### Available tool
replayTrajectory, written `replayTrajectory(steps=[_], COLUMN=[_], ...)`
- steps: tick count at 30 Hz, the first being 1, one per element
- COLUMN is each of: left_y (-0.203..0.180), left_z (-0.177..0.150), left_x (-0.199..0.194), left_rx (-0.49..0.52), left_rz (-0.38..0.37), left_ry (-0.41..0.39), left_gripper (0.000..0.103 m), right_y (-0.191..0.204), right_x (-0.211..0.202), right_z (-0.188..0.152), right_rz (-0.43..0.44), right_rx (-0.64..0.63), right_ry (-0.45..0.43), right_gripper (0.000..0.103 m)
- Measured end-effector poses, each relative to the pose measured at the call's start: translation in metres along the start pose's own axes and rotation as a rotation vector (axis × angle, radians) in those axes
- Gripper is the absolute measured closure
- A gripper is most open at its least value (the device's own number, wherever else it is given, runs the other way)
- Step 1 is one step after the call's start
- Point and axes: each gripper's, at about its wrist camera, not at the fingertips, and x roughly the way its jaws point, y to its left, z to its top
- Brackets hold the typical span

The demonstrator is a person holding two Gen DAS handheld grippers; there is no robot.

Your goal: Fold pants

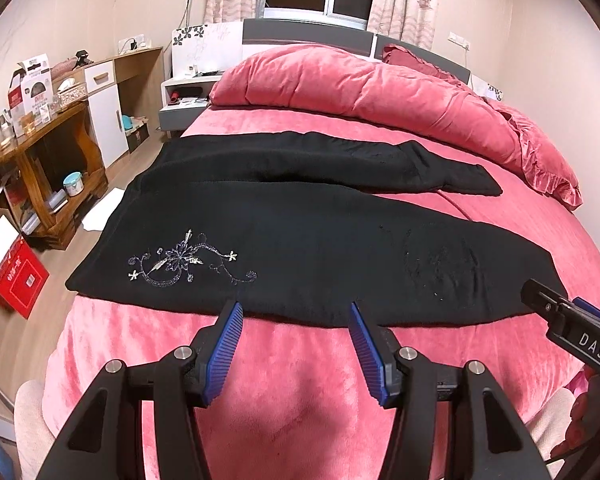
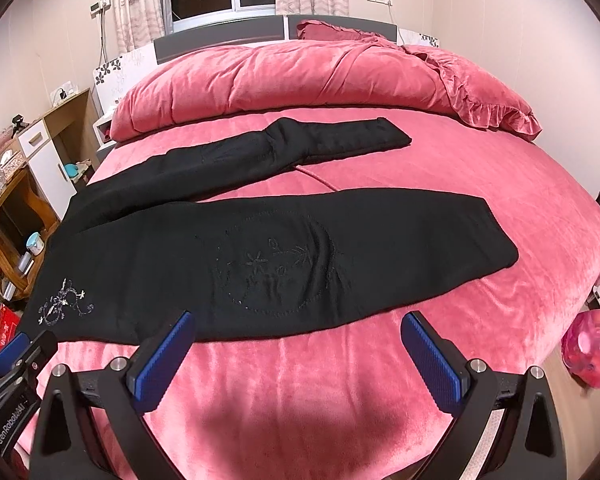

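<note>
Pink plush bedspread [image 2: 459, 168] covers a wide bed, where black embroidered pants [image 1: 319, 252] lie spread flat, legs splayed apart. Left gripper [image 1: 296, 312] and right gripper [image 2: 300, 324] hover just beside the nearer leg's edge, blue-padded fingers [image 2: 431, 356] spread, holding nothing.

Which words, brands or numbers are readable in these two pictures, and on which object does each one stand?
"DAS": on the right claw body, left wrist view.
"GenRobot.AI": on the left claw body, right wrist view.
Red cardboard box on the floor: print too blurred.
Cartons on the wooden table: print too small.
</note>
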Motion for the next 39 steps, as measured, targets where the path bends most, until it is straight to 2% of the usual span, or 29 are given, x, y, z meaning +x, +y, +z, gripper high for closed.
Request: replayTrajectory(steps=[11, 15, 18, 20, 24, 26, 28, 31, 38, 39], left_y=[0.009, 0.02, 0.032, 0.038, 0.057, 0.067, 0.079, 0.101, 0.143, 0.147], left_z=[-0.003, -0.007, -0.011, -0.012, -0.015, -0.015, -0.015, -0.015, -0.014, -0.014], left_x=[0.012, 0.024, 0.035, 0.04, 0.053, 0.059, 0.067, 0.077, 0.096, 0.099], left_rx=[-0.037, -0.089, -0.142, -0.163, -0.228, -0.247, -0.274, -0.34, -0.458, -0.468], left_rz=[0.0, -0.044, -0.079, -0.088, -0.117, -0.122, -0.127, -0.111, -0.097, -0.101], left_ry=[0.041, 0.089, 0.125, 0.141, 0.158, 0.162, 0.167, 0.162, 0.132, 0.13], left_gripper=[0.047, 0.047, 0.047, 0.047, 0.047, 0.047, 0.047, 0.047, 0.047, 0.047], right_y=[-0.003, -0.008, -0.015, -0.024, -0.053, -0.067, -0.082, -0.108, -0.173, -0.181], right_x=[0.008, 0.014, 0.022, 0.029, 0.05, 0.061, 0.074, 0.088, 0.119, 0.125], right_z=[-0.003, -0.003, -0.003, -0.003, -0.008, -0.01, -0.011, -0.013, -0.019, -0.02], right_rz=[0.006, 0.014, -0.014, 0.012, 0.101, 0.126, 0.15, 0.184, 0.216, 0.221], right_rx=[-0.003, -0.005, -0.003, 0.011, 0.125, 0.169, 0.211, 0.294, 0.541, 0.573], right_ry=[0.014, 0.012, 0.014, 0.029, 0.082, 0.118, 0.142, 0.141, 0.136, 0.141], right_gripper=[0.0, 0.0, 0.0, 0.0, 0.005, 0.01, 0.019, 0.025, 0.026, 0.032])
